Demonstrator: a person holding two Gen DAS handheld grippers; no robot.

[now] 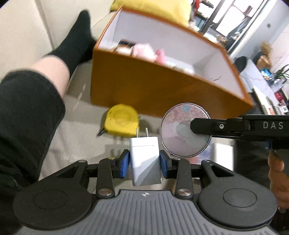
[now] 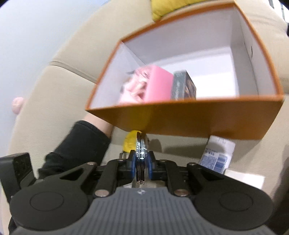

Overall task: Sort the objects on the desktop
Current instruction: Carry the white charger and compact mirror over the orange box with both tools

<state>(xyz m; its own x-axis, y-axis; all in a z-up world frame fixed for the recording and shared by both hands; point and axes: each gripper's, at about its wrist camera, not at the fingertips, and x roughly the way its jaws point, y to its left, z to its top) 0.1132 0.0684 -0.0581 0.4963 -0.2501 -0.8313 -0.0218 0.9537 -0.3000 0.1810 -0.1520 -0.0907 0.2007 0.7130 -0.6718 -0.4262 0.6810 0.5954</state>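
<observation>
Charger (image 1: 145, 159) boxy, glossy white; round mirror (image 1: 186, 130) metal-rimmed, both clamped.

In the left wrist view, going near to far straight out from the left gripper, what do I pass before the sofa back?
White charger held between the left gripper fingers → yellow tape measure on the cushion → orange box with pink items inside → yellow pillow behind it.
</observation>
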